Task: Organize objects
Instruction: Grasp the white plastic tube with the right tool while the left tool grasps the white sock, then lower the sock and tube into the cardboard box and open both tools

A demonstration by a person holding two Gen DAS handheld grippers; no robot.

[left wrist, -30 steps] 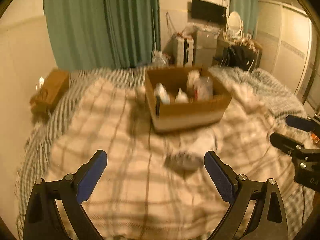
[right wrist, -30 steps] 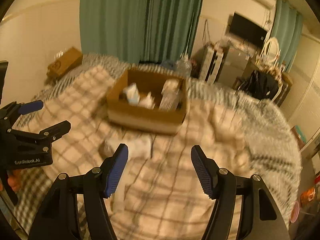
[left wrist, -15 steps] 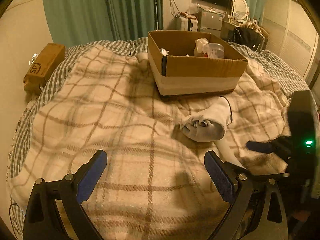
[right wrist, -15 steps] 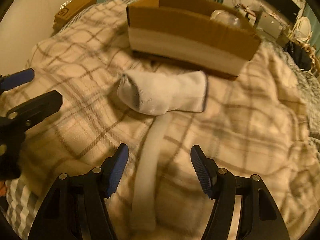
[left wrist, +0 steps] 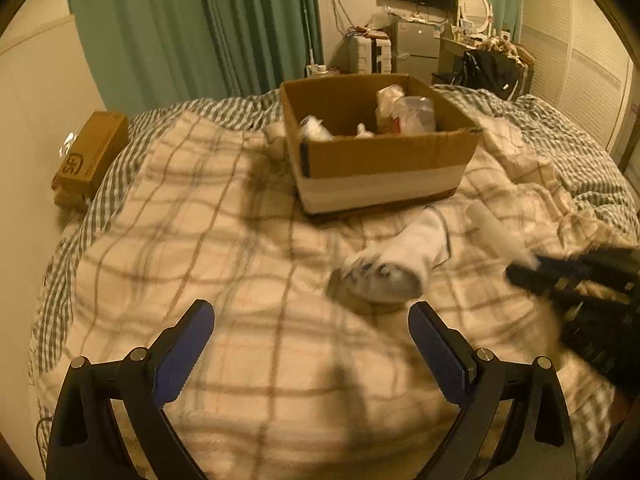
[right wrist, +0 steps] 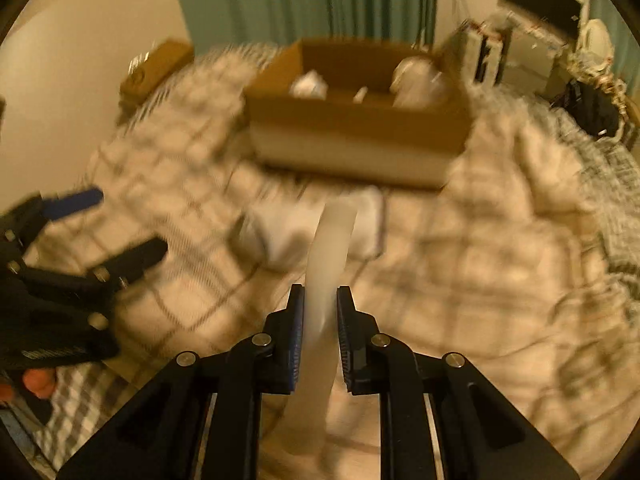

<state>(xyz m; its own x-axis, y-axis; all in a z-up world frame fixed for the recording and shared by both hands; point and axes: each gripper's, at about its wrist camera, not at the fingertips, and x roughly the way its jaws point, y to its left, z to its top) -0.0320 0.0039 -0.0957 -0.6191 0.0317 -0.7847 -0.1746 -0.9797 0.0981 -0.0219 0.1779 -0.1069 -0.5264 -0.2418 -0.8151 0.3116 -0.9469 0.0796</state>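
Right gripper (right wrist: 319,322) fingers pinch the white tube (right wrist: 326,272) low, above the bed (right wrist: 500,260); left gripper (left wrist: 310,350) fingers spread, empty. Risk: the long tube swings or slips before reaching the cardboard box (right wrist: 360,136).

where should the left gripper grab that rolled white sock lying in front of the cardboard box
Probably across the rolled white sock at its bulky folded end, the part nearest the open left gripper. Come down from above, jaws straddling its width: it lies flat and soft on the plaid blanket, so a pinch should bunch it.
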